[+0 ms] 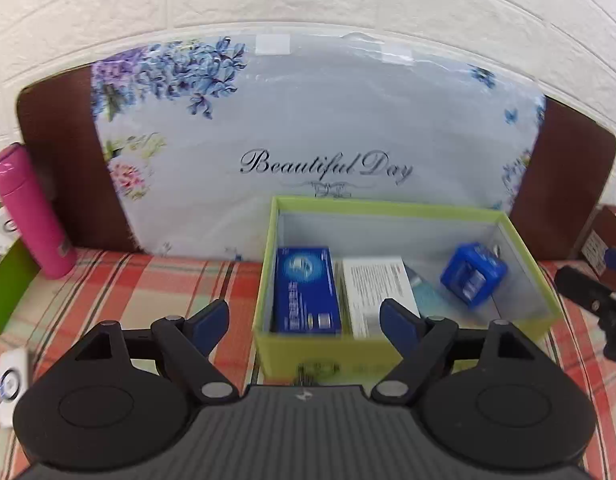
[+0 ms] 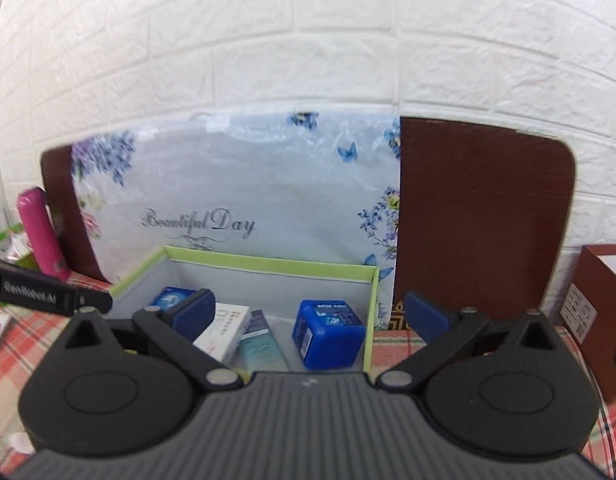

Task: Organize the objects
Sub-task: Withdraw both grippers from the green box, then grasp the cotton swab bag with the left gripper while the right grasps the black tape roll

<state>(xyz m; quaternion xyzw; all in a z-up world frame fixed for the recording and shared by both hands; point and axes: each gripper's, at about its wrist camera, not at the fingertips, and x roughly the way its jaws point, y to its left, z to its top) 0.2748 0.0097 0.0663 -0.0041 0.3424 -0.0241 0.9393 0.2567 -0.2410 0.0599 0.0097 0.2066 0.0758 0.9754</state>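
A green-rimmed open box (image 1: 387, 206) stands on the plaid cloth before a floral pillow; it also shows in the right wrist view (image 2: 268, 262). Inside lie a blue carton (image 1: 306, 290), a white carton (image 1: 373, 288), a teal tube (image 1: 425, 290) and a blue cube (image 1: 473, 274). The right wrist view shows the cube (image 2: 327, 334), white carton (image 2: 224, 332) and tube (image 2: 264, 346). My left gripper (image 1: 306, 316) is open and empty over the box's near wall. My right gripper (image 2: 309, 314) is open and empty just before the box.
A pink bottle (image 1: 32, 210) leans at the left beside a green container (image 1: 6, 288). A brown box (image 2: 603, 316) stands at the right. A white device (image 1: 12, 376) lies on the cloth at the near left. The pillow (image 1: 308, 128) and white brick wall close the back.
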